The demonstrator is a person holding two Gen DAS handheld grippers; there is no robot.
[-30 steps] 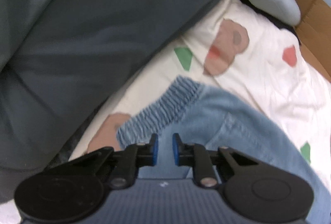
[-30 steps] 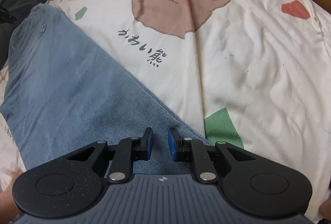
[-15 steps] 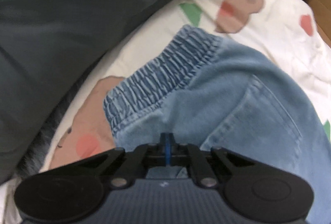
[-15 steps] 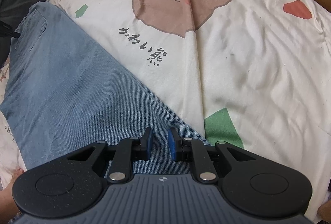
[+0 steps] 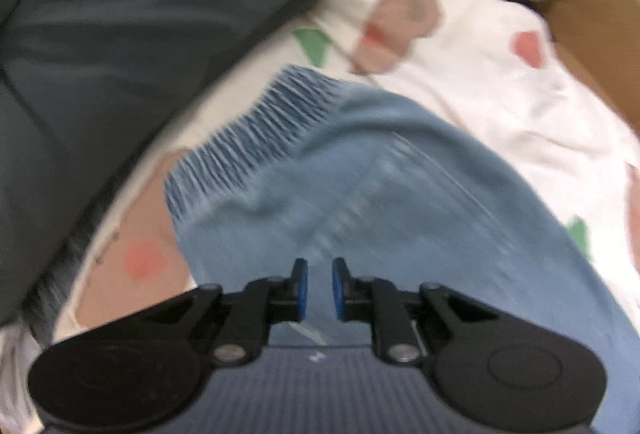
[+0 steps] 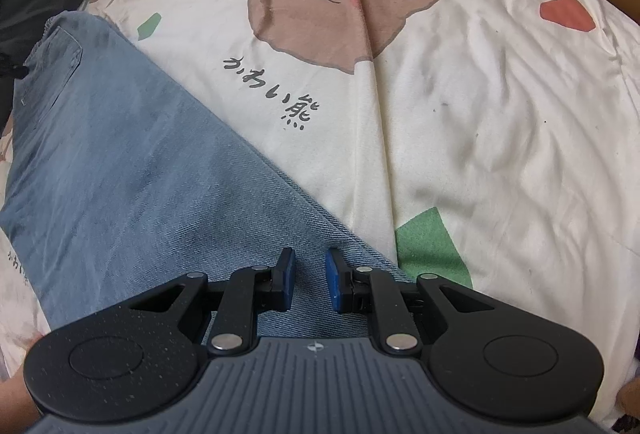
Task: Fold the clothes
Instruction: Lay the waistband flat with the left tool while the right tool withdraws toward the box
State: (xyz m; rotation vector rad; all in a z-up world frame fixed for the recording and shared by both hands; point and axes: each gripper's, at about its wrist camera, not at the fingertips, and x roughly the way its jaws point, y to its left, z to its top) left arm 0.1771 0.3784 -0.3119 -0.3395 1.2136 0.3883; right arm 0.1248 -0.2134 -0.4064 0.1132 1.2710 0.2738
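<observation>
A: On the cream bedsheet (image 6: 480, 113) printed with brown bears and red and green shapes lie the light blue denim trousers (image 6: 120, 161), stretched slantwise from upper left toward the bottom centre in the right wrist view.

B: And the gathered elastic waistband (image 5: 256, 137)?

A: It shows in the left wrist view, blurred, next to a dark grey fabric mass (image 5: 120, 33) along the sheet's left side.

B: The left gripper (image 5: 318, 288)?

A: Its blue pads stand a narrow gap apart above the denim; the jaws have just been opening, and nothing is pinched between them.

B: The right gripper (image 6: 308, 280)?

A: Parted a little wider, jaws also just opening, over the trouser edge near a green patch (image 6: 430, 246). It grips nothing. Brown cardboard (image 5: 592, 17) borders the sheet's far side.
</observation>
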